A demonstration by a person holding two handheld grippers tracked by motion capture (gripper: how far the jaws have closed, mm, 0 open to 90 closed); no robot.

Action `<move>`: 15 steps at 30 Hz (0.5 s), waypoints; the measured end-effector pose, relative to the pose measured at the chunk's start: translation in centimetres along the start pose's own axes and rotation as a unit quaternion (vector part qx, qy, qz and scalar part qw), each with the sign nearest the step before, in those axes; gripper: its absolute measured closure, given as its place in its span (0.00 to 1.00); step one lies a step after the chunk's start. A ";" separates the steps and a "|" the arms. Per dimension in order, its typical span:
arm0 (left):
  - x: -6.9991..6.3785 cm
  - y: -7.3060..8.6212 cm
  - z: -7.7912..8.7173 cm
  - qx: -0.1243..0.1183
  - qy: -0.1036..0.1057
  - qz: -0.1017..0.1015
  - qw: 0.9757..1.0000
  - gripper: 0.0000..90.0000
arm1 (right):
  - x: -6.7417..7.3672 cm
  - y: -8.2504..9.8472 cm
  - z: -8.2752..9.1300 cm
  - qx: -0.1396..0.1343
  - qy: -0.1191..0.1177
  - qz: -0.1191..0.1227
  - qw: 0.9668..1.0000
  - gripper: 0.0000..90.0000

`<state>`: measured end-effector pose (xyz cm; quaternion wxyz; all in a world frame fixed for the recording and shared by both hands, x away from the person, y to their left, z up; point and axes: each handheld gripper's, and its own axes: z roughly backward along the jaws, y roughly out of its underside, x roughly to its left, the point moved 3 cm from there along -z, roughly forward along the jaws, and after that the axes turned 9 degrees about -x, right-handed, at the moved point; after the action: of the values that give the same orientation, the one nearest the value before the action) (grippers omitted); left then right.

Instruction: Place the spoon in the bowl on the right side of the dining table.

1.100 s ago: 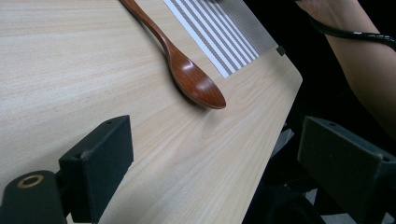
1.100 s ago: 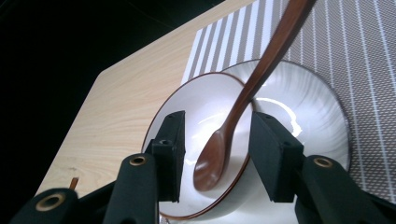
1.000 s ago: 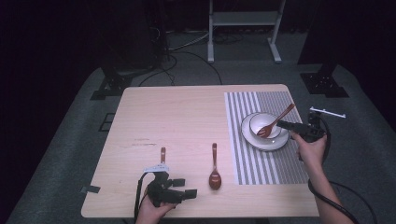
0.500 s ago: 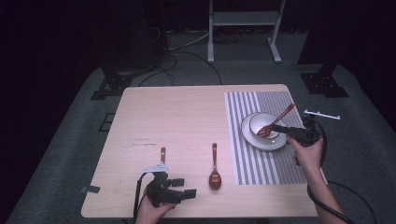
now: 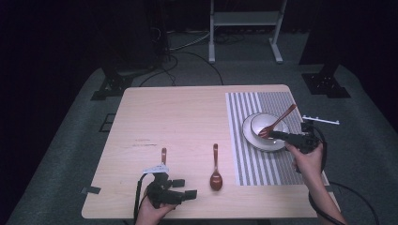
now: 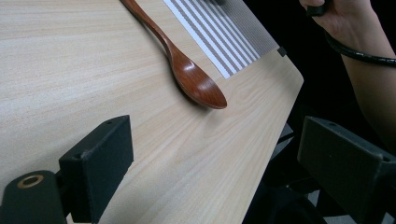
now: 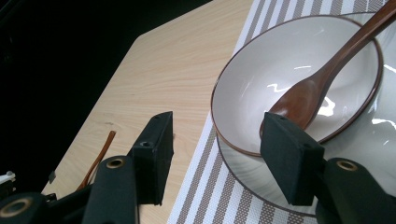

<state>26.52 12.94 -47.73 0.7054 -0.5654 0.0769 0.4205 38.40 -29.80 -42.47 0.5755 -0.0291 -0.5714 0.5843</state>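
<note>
A white bowl (image 5: 263, 121) (image 7: 280, 60) sits on a white plate (image 5: 246, 137) on the striped placemat (image 5: 256, 164) at the right. A brown wooden spoon (image 5: 281, 119) (image 7: 322, 79) lies in the bowl, handle pointing far right. My right gripper (image 5: 274, 136) (image 7: 217, 126) points at the bowl's near rim. Its jaws have just been opening and grip nothing. A second spoon (image 5: 216, 169) (image 6: 196, 81) lies on the bare table. My left gripper (image 5: 187, 188) (image 6: 219, 154) rests open near the front edge, left of that spoon.
A third brown handle (image 5: 164, 154) (image 7: 100, 156) sticks out just beyond the left gripper. The wooden table (image 5: 178, 117) has dark floor around it. A metal stand (image 5: 244, 28) is behind the table. The placemat's corner (image 6: 219, 37) lies close to the second spoon's bowl.
The right gripper has shifted a little left and toward me beside the bowl, and its jaws stand wider. The spoon stays in the bowl. The left gripper has not moved.
</note>
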 end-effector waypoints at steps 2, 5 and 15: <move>0.0 0.0 0.0 0.000 0.000 0.000 1.000 0.10 | 0.1 0.3 0.0 0.001 -0.002 0.000 1.000 0.48; 0.0 0.0 0.0 0.000 0.000 0.000 1.000 0.10 | 0.3 0.6 0.1 0.004 -0.004 0.002 1.000 0.48; 0.0 0.0 0.1 -0.002 0.000 -0.001 1.000 0.10 | 1.3 1.8 0.1 0.015 -0.015 0.012 1.000 0.47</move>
<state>26.51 12.99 -47.69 0.7049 -0.5667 0.0758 0.4199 36.74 -28.34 -42.92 0.5607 -0.0188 -0.5707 0.5996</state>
